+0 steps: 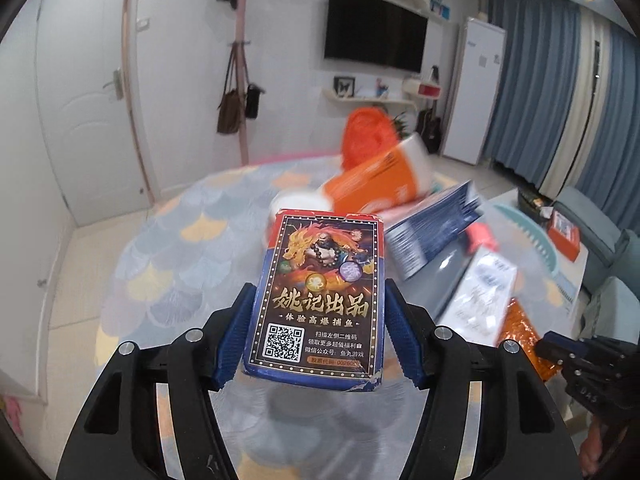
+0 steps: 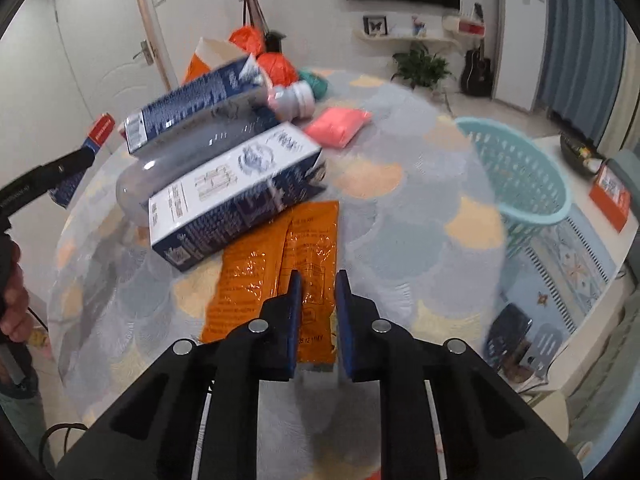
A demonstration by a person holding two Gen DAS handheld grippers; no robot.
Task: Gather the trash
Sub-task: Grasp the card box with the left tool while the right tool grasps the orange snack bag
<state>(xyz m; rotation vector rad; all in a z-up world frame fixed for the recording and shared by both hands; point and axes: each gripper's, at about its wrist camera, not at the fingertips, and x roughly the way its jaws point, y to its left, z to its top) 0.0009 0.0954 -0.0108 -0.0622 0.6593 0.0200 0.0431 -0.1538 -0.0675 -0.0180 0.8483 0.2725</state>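
We see a black flat-screen television [image 1: 374,26] mounted on the white wall, a tall white refrigerator [image 1: 474,88] beside long blue curtains [image 1: 532,92], and a brown handbag [image 1: 230,110] hanging near the white door [image 1: 86,116].

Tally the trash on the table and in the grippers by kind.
Boxes: 4 (card box, blue box, second blue box, orange box)
Orange wrapper: 1
Pink packet: 1
Clear bottle: 1
Total: 7

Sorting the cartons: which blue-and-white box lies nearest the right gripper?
The white-topped box, touching the orange wrapper under the jaws; the other box lies farther back.
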